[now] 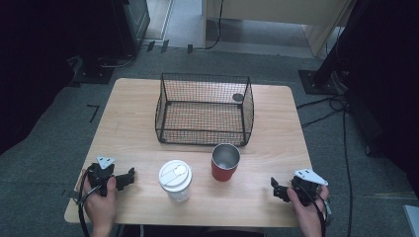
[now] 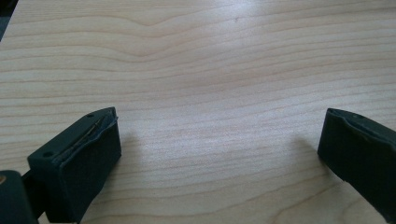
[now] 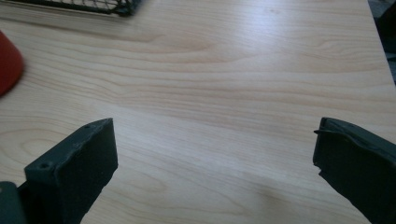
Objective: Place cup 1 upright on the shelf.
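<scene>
- White-lidded cup stands beside red cup, before wire basket.
- Left tongs rest spread wide on desk.
- Right tongs likewise gape, holding nothing.

Layout, high view
Your basket sits frame centre; lidded cup and open cup below it, side by side on the table.
</scene>
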The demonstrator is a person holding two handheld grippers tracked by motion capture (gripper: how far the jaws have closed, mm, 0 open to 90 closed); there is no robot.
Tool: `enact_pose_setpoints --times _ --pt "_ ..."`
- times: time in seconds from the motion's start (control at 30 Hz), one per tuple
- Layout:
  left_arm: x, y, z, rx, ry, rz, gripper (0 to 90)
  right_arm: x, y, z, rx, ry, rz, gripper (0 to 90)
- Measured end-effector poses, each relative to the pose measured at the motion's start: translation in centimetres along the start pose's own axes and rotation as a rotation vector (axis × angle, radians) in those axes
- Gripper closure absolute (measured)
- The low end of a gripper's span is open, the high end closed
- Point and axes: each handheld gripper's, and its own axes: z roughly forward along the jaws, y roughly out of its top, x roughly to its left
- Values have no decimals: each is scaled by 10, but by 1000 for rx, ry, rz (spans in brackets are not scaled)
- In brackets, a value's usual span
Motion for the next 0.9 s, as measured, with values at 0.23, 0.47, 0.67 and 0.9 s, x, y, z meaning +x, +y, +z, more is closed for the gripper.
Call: enact_pose_setpoints --times 0.23,0.47,0.67,0.9 --pt "0 0 0 0 0 0 0 17 8 -3 -18 38 -26 0" --pt "0 0 0 0 0 0 0 32 14 -3 -36 73 -41 0" --pt "0 0 0 0 0 0 0 41 19 -3 -46 94 -58 0" --pt "0 0 0 0 0 0 0 55 26 -4 -59 130 -69 0"
